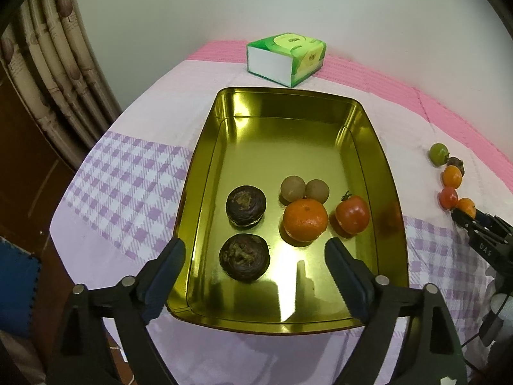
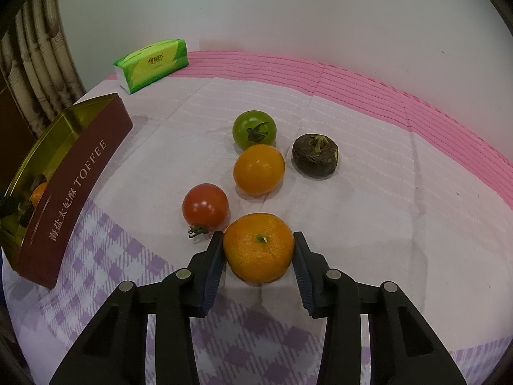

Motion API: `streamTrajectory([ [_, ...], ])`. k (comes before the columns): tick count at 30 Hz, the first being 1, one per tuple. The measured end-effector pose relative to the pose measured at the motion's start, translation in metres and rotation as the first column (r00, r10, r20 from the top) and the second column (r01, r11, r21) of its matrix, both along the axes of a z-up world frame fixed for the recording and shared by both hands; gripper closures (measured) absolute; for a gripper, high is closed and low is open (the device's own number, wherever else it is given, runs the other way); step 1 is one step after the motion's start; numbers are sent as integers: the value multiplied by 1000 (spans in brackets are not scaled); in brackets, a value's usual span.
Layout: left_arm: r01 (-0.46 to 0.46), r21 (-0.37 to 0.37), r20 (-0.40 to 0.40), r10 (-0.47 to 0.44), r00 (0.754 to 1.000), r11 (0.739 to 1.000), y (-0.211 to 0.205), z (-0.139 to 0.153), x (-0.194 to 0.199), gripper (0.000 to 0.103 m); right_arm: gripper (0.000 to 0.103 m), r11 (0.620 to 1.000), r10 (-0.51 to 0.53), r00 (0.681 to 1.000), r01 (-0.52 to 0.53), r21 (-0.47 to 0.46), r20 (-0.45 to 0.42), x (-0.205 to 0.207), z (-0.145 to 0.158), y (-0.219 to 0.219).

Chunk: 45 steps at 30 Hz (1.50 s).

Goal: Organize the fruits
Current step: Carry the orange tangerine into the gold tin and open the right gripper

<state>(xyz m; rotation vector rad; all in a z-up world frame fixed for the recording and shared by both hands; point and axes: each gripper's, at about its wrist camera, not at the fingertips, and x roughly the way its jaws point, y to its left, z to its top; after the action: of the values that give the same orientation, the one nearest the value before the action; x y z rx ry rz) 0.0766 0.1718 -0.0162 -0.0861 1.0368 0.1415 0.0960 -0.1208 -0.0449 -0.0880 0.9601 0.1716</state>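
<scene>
A gold tin tray (image 1: 205, 147) holds two dark brown fruits (image 1: 245, 205), two pale round fruits (image 1: 292, 188), a mandarin (image 1: 305, 220) and a red tomato (image 1: 352, 214). My left gripper (image 1: 255, 253) is open and empty above the tray's near end. My right gripper (image 2: 258, 250) is shut on a mandarin (image 2: 258, 246) that rests on the cloth. Beyond it lie a red tomato (image 2: 205, 207), an orange fruit (image 2: 259, 169), a green tomato (image 2: 254, 128) and a dark brown fruit (image 2: 315, 155).
A green tissue pack (image 1: 285, 58) stands behind the tray, also in the right wrist view (image 2: 150, 64). The tray's dark red side (image 2: 73, 189) reads TOFFEE. A curtain (image 1: 51, 73) hangs at left. The table edge curves near.
</scene>
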Motion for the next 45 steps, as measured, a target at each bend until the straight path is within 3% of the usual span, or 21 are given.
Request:
streamTrajectory([
  [11,-19,3,17,19,1000,1000,4,7,-1,5,62,1000,14,1000,-13,24,-4,-8,8,6],
  [21,-77,-24,53,79,995,997,24,19,-4,5,62,988,124,990,-129,83,61,-17,50,50],
  [33,-218,-40,62,220,973,975,70,27,-17,4,62,914,384,921,-389,119,64,-32,65,160],
  [45,-262,-67,42,265,963,963,83,24,-22,3,62,871,489,871,-486,79,-34,-39,37,208],
])
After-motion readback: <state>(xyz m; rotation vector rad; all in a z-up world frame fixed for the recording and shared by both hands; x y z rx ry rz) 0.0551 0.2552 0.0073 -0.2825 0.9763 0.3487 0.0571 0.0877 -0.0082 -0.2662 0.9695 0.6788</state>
